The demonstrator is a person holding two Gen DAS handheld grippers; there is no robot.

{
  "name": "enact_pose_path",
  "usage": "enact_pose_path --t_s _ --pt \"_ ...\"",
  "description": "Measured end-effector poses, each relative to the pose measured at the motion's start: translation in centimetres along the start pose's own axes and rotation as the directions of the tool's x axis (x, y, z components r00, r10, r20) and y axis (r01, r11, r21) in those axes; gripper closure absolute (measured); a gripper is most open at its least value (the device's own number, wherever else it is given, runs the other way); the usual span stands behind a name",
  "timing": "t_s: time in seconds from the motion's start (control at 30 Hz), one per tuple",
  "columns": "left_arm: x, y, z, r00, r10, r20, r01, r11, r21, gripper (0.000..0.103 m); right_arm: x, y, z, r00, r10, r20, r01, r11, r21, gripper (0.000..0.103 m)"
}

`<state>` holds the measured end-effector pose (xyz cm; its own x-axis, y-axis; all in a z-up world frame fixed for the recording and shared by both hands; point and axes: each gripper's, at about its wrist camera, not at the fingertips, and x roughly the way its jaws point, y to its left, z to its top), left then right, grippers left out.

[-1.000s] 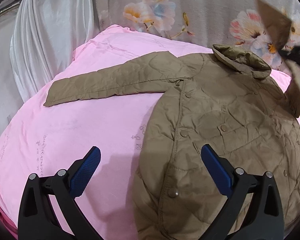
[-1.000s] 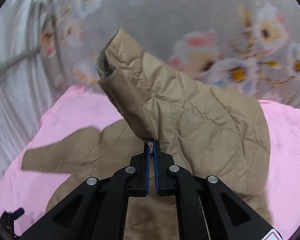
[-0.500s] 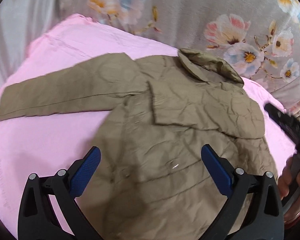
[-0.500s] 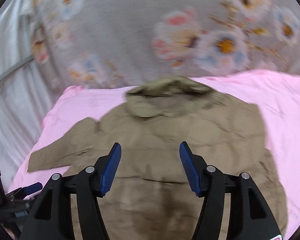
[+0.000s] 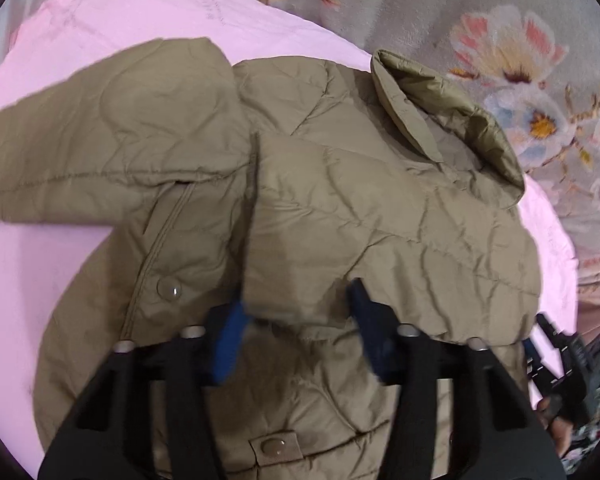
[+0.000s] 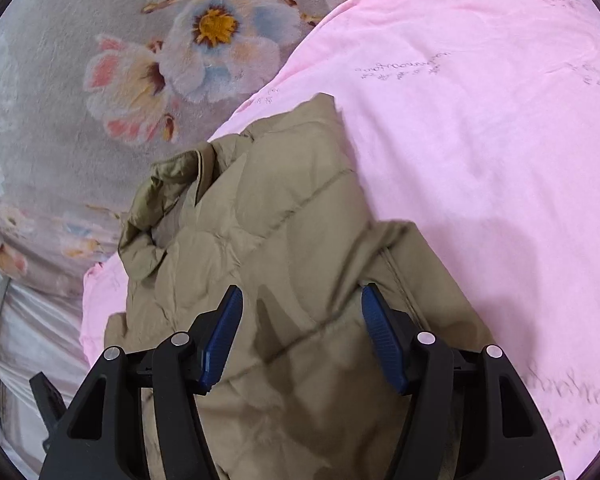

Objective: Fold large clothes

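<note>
Left wrist: jacket (image 5: 340, 208) (one sleeve folded) on pink quilt (image 5: 40, 264).

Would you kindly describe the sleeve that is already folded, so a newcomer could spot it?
On the pink bedspread lies a tan quilted jacket. The folded sleeve lies across its chest below the collar; the other sleeve stretches sideways onto the pink.

Jacket (image 5: 380, 208) quilted, matt; pink sheet (image 6: 480, 140) perhaps fleecy.

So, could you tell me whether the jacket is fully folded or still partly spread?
Partly spread. On the jacket, one sleeve lies folded across the front, while the other sleeve stretches out over the pink bedding.
</note>
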<state>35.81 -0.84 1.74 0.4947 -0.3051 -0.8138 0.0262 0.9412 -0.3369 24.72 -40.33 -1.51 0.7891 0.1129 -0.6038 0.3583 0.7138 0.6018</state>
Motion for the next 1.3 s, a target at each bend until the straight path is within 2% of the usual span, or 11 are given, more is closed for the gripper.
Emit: enact_pose_path --t_s 0.03,0.07,0.13,0.27,0.4,0.7,0.87,0.97,1.07,1.13,1.3 --pt "0.0 -0.4 0.3 1.000 0.006 0.011 -0.006 1.000 0.016 0.088 0.3 0.1 0.3 1.000 0.006 0.004 -0.006 1.000 0.010 0.058" --pt "-0.2 -0.7 0.5 0.999 0.027 0.025 -0.027 0.999 0.029 0.094 0.4 0.3 0.7 1.000 0.004 0.013 -0.004 1.000 0.016 0.086" --pt "-1.5 -1.4 0.9 0.996 0.038 0.083 -0.044 0.997 0.070 0.096 -0.5 1.0 1.5 0.998 -0.004 0.064 0.005 1.000 -0.013 0.097" --pt "-4.1 -1.7 0.3 0.983 0.039 0.178 -0.063 0.989 0.132 0.096 -4.3 3.8 0.9 0.981 -0.005 0.191 0.041 0.982 -0.186 0.098" --pt "-0.6 -1.7 -2.0 0.979 0.139 0.149 -0.168 0.965 0.199 0.097 -1.5 4.1 -0.7 0.973 -0.185 0.134 0.217 0.933 -0.288 0.098" --pt "1.3 -1.7 -4.4 0.961 0.200 0.191 -0.244 0.939 0.244 0.094 0.9 3.0 -2.0 0.946 -0.313 0.082 0.321 0.878 -0.354 0.090" --pt "-2.6 -2.0 -4.9 0.923 0.217 0.319 -0.312 0.905 0.288 0.062 -3.9 4.3 -3.2 0.954 -0.262 0.145 0.298 0.877 -0.376 0.085" --pt "-4.8 -4.1 -4.0 0.901 0.199 0.385 -0.327 0.895 0.303 0.057 -5.6 7.3 -3.7 0.964 -0.197 0.178 0.255 0.872 -0.418 0.084" --pt "-5.2 -7.6 -3.1 0.913 0.150 0.380 -0.285 0.900 0.329 0.042 -4.1 11.5 -4.7 0.978 -0.143 0.152 0.200 0.849 -0.488 0.084" --pt "-3.4 -9.6 -2.9 0.936 0.131 0.326 -0.251 0.899 0.358 0.042 -2.2 13.6 -5.9 0.978 -0.148 0.144 0.203 0.818 -0.538 0.084" --pt "1.8 -10.2 -3.7 0.950 0.189 0.247 -0.269 0.898 0.349 0.043 2.9 14.6 -8.4 0.973 -0.210 0.099 0.226 0.764 -0.604 0.083"
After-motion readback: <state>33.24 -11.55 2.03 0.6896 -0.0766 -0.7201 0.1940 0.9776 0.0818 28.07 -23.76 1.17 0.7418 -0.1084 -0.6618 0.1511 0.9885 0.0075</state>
